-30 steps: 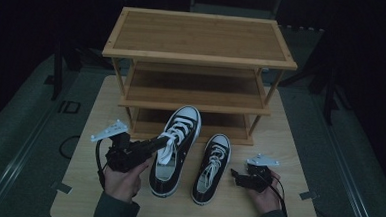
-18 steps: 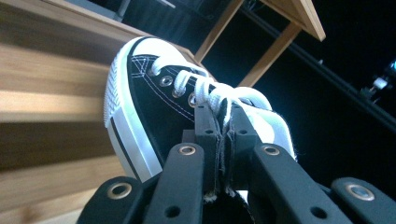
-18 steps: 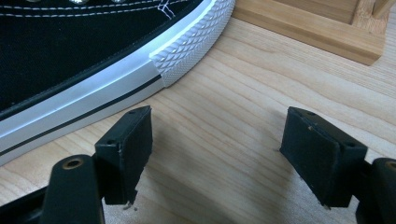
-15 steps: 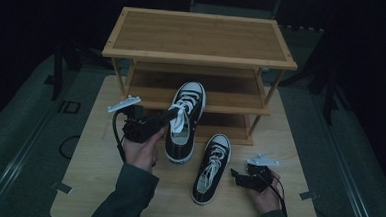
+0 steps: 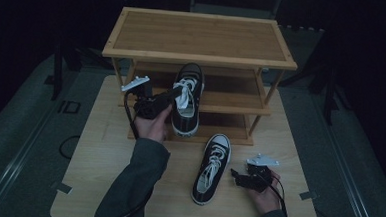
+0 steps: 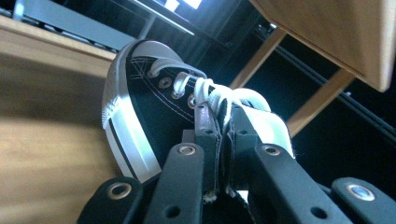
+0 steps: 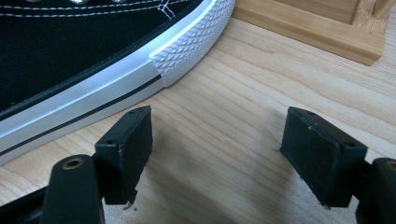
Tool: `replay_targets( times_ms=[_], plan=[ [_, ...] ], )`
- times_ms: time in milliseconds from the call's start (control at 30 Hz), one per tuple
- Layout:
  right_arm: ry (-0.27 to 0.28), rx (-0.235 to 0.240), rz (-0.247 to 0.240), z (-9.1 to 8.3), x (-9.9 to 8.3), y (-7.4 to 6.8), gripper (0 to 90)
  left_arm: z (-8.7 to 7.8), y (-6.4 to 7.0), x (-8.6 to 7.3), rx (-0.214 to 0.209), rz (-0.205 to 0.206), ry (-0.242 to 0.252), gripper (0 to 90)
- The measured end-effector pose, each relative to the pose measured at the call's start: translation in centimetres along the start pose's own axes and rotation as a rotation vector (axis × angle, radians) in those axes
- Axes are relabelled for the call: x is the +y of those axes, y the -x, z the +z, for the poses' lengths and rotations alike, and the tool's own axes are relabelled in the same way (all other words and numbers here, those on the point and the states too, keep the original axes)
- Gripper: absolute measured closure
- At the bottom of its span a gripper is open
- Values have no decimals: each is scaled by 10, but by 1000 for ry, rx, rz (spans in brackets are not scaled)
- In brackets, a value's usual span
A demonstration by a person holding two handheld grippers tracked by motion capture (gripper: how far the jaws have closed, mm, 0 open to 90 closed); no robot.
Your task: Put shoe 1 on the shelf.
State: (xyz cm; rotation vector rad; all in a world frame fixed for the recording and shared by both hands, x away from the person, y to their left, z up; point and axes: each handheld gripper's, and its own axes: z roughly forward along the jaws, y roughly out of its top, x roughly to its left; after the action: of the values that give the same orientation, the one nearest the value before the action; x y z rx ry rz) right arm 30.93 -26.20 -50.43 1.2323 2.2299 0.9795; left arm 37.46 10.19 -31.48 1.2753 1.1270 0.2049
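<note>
Since half a second ago, the left gripper [image 5: 174,93] has carried its shoe [image 5: 188,99] farther forward, from above the table [image 5: 94,148] to the middle shelf of the wooden rack [image 5: 201,36], while the right gripper [image 5: 236,176] has stayed beside the second shoe [image 5: 212,168].

The rack stands at the far side of the table, beyond both sets of fingers, and its top board overhangs the held shoe. The table lies under the right gripper's fingers, whose pads hover just above the wood.

The held shoe, black with white laces and a white toe cap, points toe-first into the rack, its heel end hanging out over the shelf's front edge. In the left gripper view the fingers [image 6: 205,128] are pressed together on the shoe [image 6: 144,98] at its laces, near the tongue.

The second shoe lies flat on the table, just to the left of the right gripper. In the right gripper view the fingers [image 7: 128,149] are spread wide with nothing between them, and the shoe's white sole edge [image 7: 140,74] sits just beyond the left finger, not touching it.
</note>
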Motion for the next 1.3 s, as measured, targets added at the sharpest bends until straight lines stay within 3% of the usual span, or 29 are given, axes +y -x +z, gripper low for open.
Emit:
replay_targets(
  times_ms=[100,267,433,500,567,600,633,733,933,1000,1033,1100,1167,1200,1233,1300],
  plan=[
    [1,0,0,0,0,0,243,9,-6,3,14,14,1,865],
    [0,-1,-1,0,0,0,243,23,-16,8,23,-18,15,865],
    [0,0,-3,0,0,0,243,33,-22,17,39,-22,17,864],
    [-1,0,-1,0,0,0,243,38,-24,19,30,-62,43,864],
    [0,1,-1,0,0,0,243,38,-30,21,34,-13,0,864],
    [0,1,-1,0,0,0,243,39,-32,22,33,-7,-17,864],
    [0,1,-1,0,0,0,243,45,-28,22,39,-82,29,864],
    [0,1,-1,0,0,0,243,50,-34,23,52,-64,16,864],
    [0,1,-1,0,0,0,243,57,-39,27,66,-83,-1,863],
    [-1,1,-1,0,0,0,243,54,-47,29,58,-8,-67,863],
    [0,1,-3,0,0,0,243,61,-41,30,57,-113,22,863],
    [1,1,-4,0,0,0,243,64,-42,31,58,-110,25,862],
    [0,2,-4,0,0,0,243,64,-47,31,63,-87,-6,862],
    [0,2,-4,0,0,0,243,66,-47,30,64,-112,8,861],
    [0,2,-4,0,0,0,243,65,-49,29,67,-93,-10,859],
    [0,3,-5,0,-1,0,243,65,-51,27,37,-76,-23,835]
  ],
)
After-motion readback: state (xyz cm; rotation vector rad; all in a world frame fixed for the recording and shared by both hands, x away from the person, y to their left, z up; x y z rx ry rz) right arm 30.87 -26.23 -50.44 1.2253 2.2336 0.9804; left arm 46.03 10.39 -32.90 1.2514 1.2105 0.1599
